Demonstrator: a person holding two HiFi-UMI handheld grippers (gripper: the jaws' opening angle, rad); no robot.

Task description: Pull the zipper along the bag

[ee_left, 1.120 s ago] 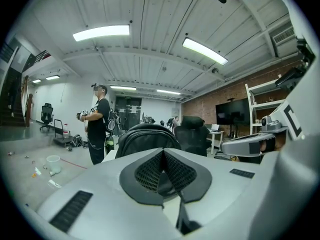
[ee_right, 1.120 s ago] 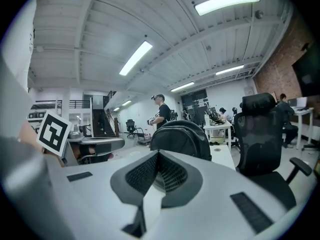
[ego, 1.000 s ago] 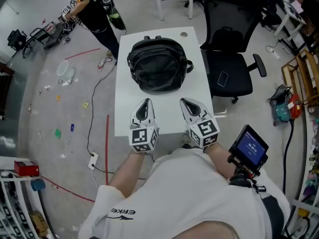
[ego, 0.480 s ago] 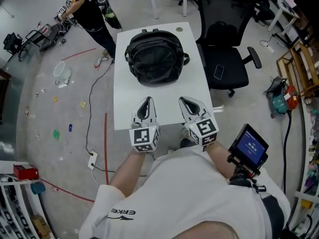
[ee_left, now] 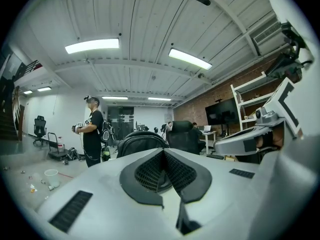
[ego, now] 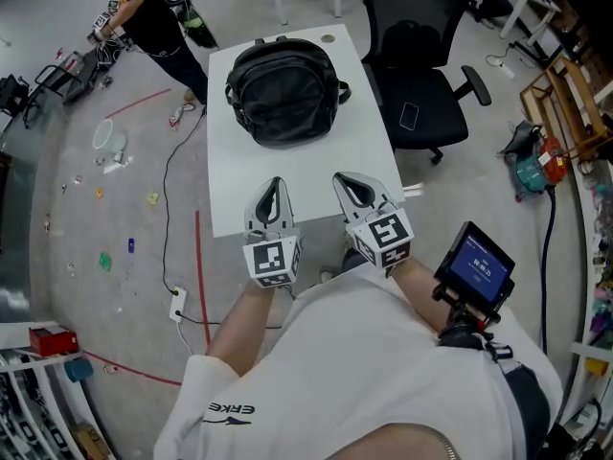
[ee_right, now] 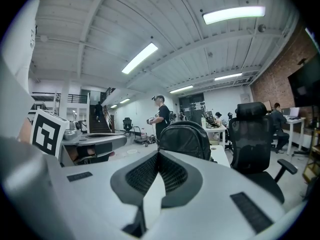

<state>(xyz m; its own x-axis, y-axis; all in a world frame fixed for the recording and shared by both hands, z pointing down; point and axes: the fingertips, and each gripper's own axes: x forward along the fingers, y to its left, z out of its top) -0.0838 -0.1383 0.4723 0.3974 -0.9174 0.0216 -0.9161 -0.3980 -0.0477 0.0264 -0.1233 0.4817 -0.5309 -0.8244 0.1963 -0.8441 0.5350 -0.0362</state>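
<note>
- Over the near edge of the white table [ego: 287, 175], the left gripper [ego: 275, 190] has its jaws pressed together, empty; it sits slightly higher in the head view than a second ago.
- Further along, the black backpack [ego: 284, 89] stands at the table's far end, well apart from both tips, now higher and further left in frame.
- Rightmost, the right gripper [ego: 345, 182] is likewise closed and empty.

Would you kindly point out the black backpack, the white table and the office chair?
black backpack [ego: 284, 89], head view, middle of its front.
white table [ego: 239, 180], head view, bare top below the backpack.
office chair [ego: 436, 113], head view, its seat.
</note>
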